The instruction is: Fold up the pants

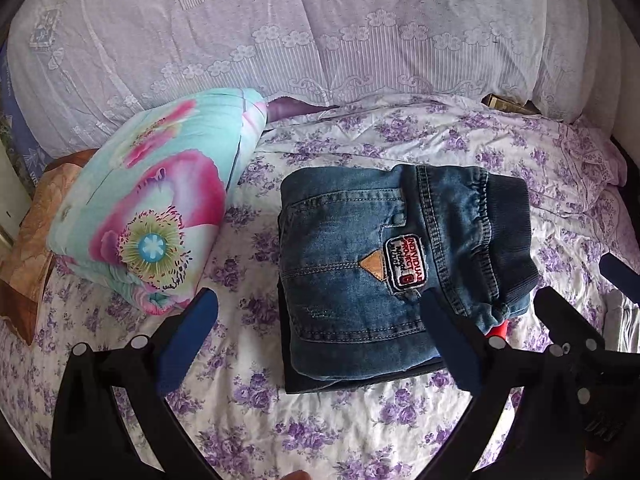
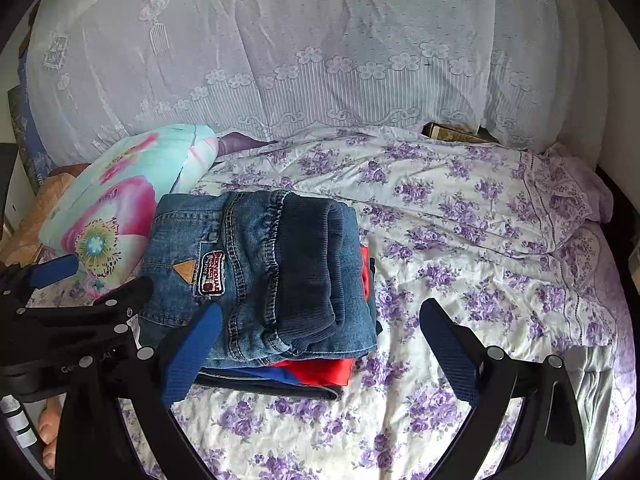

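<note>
Folded blue jeans (image 1: pixel 360 256) with a red-and-white patch lie on the floral bed sheet (image 1: pixel 280 412), stacked on other folded clothes, red and dark ones (image 2: pixel 320 372). The jeans also show in the right wrist view (image 2: pixel 260 276). My left gripper (image 1: pixel 320 320) is open and empty, its blue fingers astride the near edge of the jeans, just above them. My right gripper (image 2: pixel 320 336) is open and empty, over the pile's right near corner. The right gripper also shows at the right edge of the left wrist view (image 1: pixel 576 300).
A turquoise and pink flowered pillow (image 1: pixel 152 200) lies left of the jeans. A large lace-covered bolster (image 1: pixel 300 32) runs along the back. A brown cushion (image 1: pixel 28 248) sits at far left. A grey cloth (image 2: pixel 592 380) lies at the right edge.
</note>
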